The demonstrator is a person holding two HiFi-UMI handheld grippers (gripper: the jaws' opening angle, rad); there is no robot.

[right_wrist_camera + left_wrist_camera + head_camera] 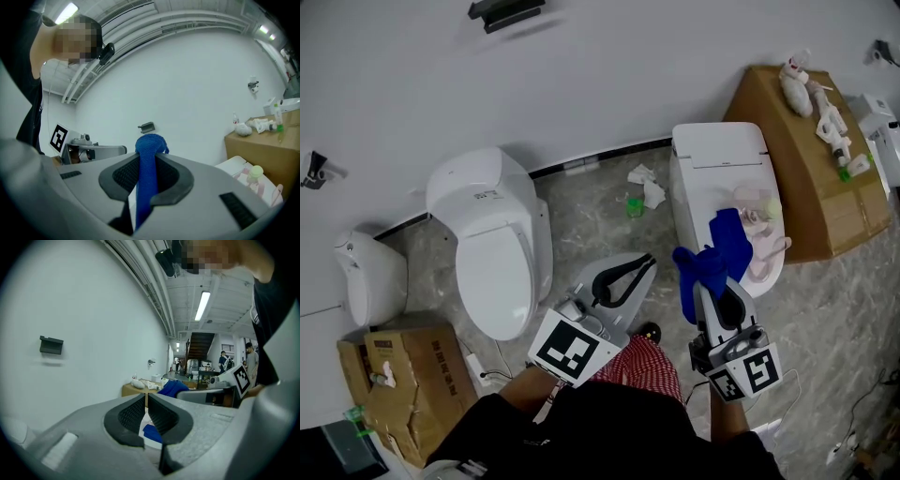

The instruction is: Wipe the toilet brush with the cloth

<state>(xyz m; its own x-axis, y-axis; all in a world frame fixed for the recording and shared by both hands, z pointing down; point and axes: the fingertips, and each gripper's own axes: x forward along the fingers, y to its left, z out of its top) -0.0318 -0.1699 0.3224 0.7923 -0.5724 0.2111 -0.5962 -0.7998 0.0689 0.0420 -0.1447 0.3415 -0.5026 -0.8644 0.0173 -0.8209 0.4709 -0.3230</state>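
Grey marbled floor (600,220) and a white wall (581,75) lie below me. Two white toilets stand against that wall, one at the left (492,244) with its lid down and one at the right (722,164). One cardboard box (811,178) just beside the right toilet carries white bottles and scraps. Another box (412,375) sits at the lower left, near a small white fixture (370,277).

My left gripper (649,261) has its jaws pressed together with nothing between the pads, and it hangs over the floor between the two toilets. My right gripper (711,286) pinches the blue cloth (727,246). A bunched fold runs up between the pads and puffs out past the tips, above the front of the right toilet. The toilet brush (764,246), pale pink and white, lies on that toilet's lid just beyond the cloth, apart from both grippers. Crumpled white paper (649,187) and a small green thing (635,206) lie on the floor between the toilets.

From above, the cloth covers part of the brush, so I cannot make out its head. I also cannot tell whether the cloth touches the lid. My dark sleeves and some red checked fabric (642,361) hide the floor under the grippers
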